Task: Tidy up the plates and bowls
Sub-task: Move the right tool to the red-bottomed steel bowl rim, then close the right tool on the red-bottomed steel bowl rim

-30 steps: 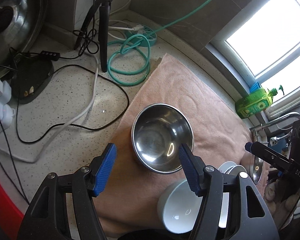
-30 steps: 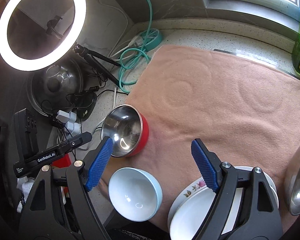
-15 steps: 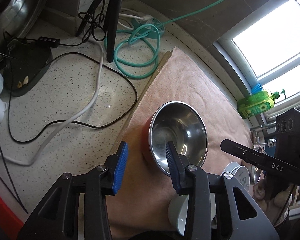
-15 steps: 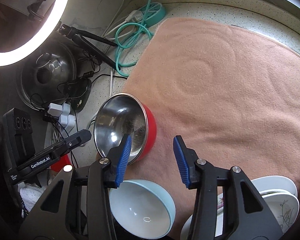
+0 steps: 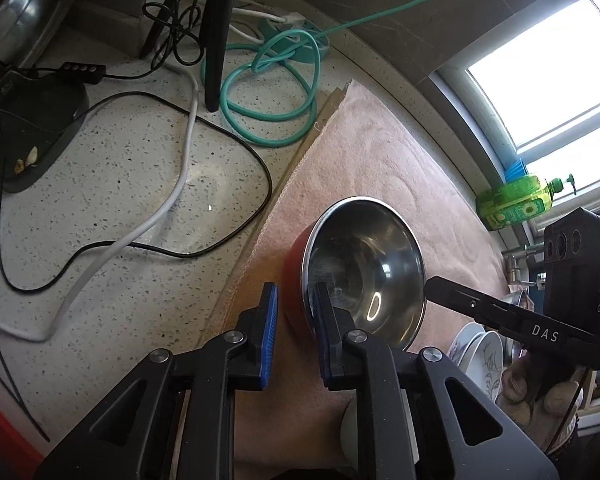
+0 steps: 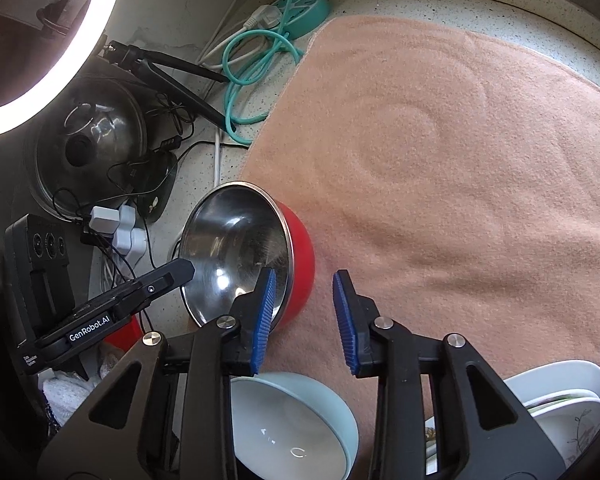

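A bowl (image 5: 364, 276), red outside and steel inside, sits at the left edge of the pink towel (image 5: 384, 152). My left gripper (image 5: 296, 328) straddles the near-left rim. One pad is on the red wall, the other is inside, and the jaws are closing onto the rim. My right gripper (image 6: 306, 316) straddles the right rim of the same bowl (image 6: 236, 252). Its left pad is inside, its right pad stands off the red wall over the towel (image 6: 460, 152), and its jaws are also closing. A light blue bowl (image 6: 296, 432) and stacked white plates (image 6: 560, 400) lie nearer me.
Left of the towel the speckled counter holds a coiled green cable (image 5: 268, 100), black and white cords, a tripod leg (image 5: 216, 40) and a pot lid (image 6: 88, 140). A ring light (image 6: 92, 52) stands at the back left. A green soap bottle (image 5: 516, 204) sits by the window.
Both grippers came down towards the red and steel bowl. Their jaws narrowed from wide apart to a small gap, one over each side of the rim. The bowl stayed in place.
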